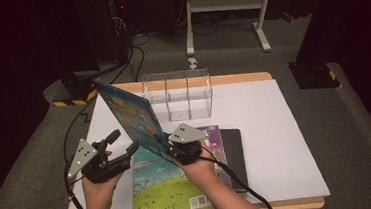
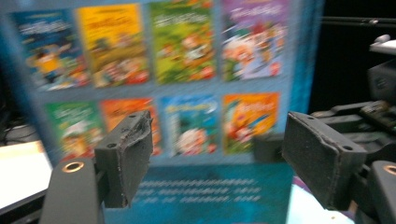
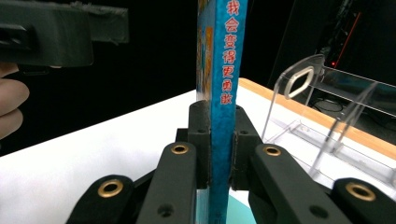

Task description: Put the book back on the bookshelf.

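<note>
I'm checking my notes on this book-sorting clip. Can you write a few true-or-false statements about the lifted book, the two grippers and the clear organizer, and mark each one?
1. The right gripper is clamped on the blue book. True.
2. The left gripper also grips the blue book. False: its jaws stand open with nothing pressed between them, and the book is beyond them.
3. The clear organizer already holds a book. False: its compartments are empty.
4. More books lie flat on the table under the hands. True.
5. The blue book lies flat on the table. False: it is held up off the table, tilted on edge.
</note>
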`<state>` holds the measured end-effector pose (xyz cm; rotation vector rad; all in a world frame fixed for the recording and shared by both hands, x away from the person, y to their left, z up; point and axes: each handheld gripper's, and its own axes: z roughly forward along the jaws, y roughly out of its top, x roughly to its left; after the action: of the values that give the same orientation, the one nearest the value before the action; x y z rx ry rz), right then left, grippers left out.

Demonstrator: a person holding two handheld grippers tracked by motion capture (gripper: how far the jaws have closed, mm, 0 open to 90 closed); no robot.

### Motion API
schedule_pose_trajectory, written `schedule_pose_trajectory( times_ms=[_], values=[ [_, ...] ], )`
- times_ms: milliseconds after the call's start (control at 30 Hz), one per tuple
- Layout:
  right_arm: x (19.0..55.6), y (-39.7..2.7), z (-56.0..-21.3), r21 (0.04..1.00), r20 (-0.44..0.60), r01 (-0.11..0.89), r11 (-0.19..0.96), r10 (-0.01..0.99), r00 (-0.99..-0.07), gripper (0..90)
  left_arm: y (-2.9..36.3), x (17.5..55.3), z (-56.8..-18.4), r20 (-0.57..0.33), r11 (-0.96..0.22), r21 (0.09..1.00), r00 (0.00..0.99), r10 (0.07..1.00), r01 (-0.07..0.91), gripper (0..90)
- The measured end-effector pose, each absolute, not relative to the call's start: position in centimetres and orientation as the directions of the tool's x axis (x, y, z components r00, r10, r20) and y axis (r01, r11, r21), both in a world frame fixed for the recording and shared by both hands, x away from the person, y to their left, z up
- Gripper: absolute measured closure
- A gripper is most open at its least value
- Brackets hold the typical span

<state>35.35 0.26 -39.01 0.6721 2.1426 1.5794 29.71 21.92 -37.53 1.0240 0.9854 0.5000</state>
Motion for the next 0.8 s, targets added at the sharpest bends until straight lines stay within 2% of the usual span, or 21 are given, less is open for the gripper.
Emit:
schedule_pose_trajectory(
  times_ms=[367,533,733,800],
  values=[
    [34.8,2.6,-39.8,0.956,-0.051,0.128,0.266,0.575,-0.817,82.3,20.9,29.9,-36.9,-0.479,0.505,0.856,0.542,0.691,0.113,21.4],
    [34.2,3.6,-39.9,0.949,-0.083,0.106,0.297,0.56,-0.824,81.9,20.7,30.0,-37.0,-0.484,0.509,0.854,0.534,0.693,0.112,19.9],
    [34.0,3.8,-40.0,0.949,-0.072,0.118,0.293,0.563,-0.823,81.3,20.5,30.0,-37.0,-0.479,0.503,0.858,0.509,0.715,0.102,20.2],
    [34.0,3.7,-39.9,0.949,-0.043,0.14,0.283,0.555,-0.831,76.9,20.4,29.9,-36.9,-0.482,0.506,0.857,0.5,0.72,0.097,19.6]
  ],
)
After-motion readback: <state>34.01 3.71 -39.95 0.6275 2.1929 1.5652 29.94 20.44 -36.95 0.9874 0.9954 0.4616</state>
